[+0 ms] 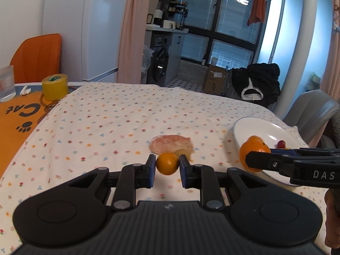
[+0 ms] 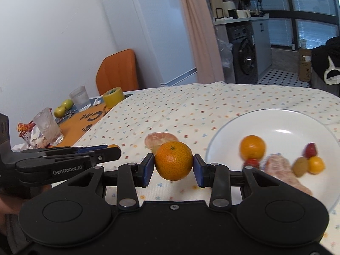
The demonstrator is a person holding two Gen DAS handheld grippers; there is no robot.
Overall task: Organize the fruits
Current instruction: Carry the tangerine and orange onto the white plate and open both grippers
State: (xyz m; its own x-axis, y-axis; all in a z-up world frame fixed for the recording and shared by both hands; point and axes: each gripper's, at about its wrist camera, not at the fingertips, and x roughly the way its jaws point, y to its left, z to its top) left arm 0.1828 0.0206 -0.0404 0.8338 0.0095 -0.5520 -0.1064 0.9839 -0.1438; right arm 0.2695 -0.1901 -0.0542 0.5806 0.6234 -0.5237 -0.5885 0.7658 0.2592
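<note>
My left gripper point(image 1: 167, 163) is shut on a small orange point(image 1: 167, 166), held just above the flowered tablecloth. Behind it a peeled pink citrus piece point(image 1: 171, 144) lies on the cloth. My right gripper point(image 2: 173, 162) is shut on a larger mandarin point(image 2: 173, 159), left of the white plate point(image 2: 282, 119). On the plate lie another orange point(image 2: 252, 146), a strawberry point(image 2: 310, 149), a peeled pink segment point(image 2: 282, 170), a greenish fruit point(image 2: 300, 166) and a small orange fruit point(image 2: 316, 164). In the left wrist view the right gripper point(image 1: 255, 156) enters from the right beside the plate point(image 1: 250, 127).
At the far left stand a yellow tape roll point(image 1: 54, 87) and a glass point(image 1: 7, 84) on an orange cat mat point(image 1: 19, 114). Two green apples point(image 2: 63, 107) and two more glasses point(image 2: 47, 127) sit there too. A grey chair point(image 1: 312, 110) stands behind the plate.
</note>
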